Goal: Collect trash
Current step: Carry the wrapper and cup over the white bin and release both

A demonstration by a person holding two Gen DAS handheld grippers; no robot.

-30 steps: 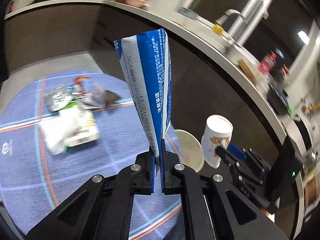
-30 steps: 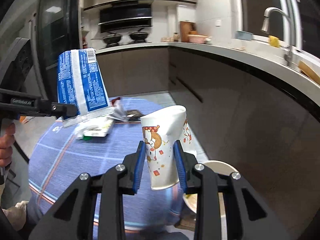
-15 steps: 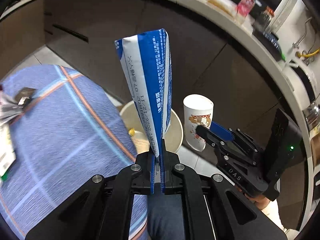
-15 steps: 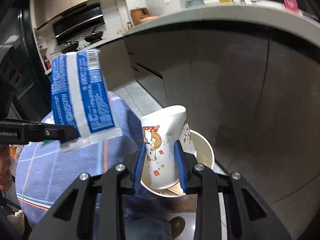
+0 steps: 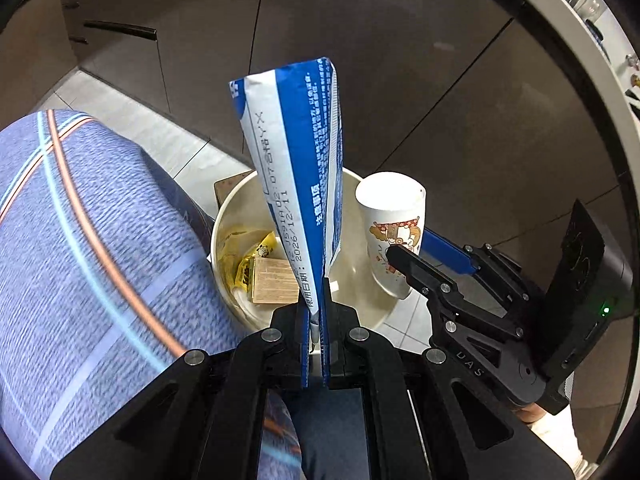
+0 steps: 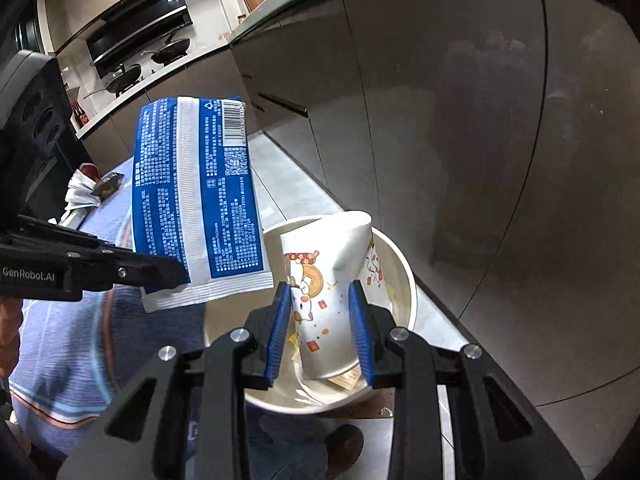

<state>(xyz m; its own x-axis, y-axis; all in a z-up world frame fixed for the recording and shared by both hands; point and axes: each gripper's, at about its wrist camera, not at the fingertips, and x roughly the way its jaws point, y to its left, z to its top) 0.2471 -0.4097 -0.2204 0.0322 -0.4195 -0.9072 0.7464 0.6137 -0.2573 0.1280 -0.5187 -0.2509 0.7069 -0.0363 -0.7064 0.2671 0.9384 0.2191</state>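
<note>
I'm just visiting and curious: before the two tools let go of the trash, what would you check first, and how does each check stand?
1. Left tool clamped on the blue packet: ok.
2. Right tool clamped on the paper cup: ok.
3. Packet over the bin: ok.
4. Cup over the bin: ok.
5. Room left in the bin: ok, only a few scraps inside.
6. Packet and cup apart: ok.

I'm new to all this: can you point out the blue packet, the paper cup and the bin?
blue packet [image 5: 296, 184], left wrist view, printed side.
paper cup [image 6: 324, 300], right wrist view, patterned wall.
bin [image 5: 218, 240], left wrist view, left rim.
</note>
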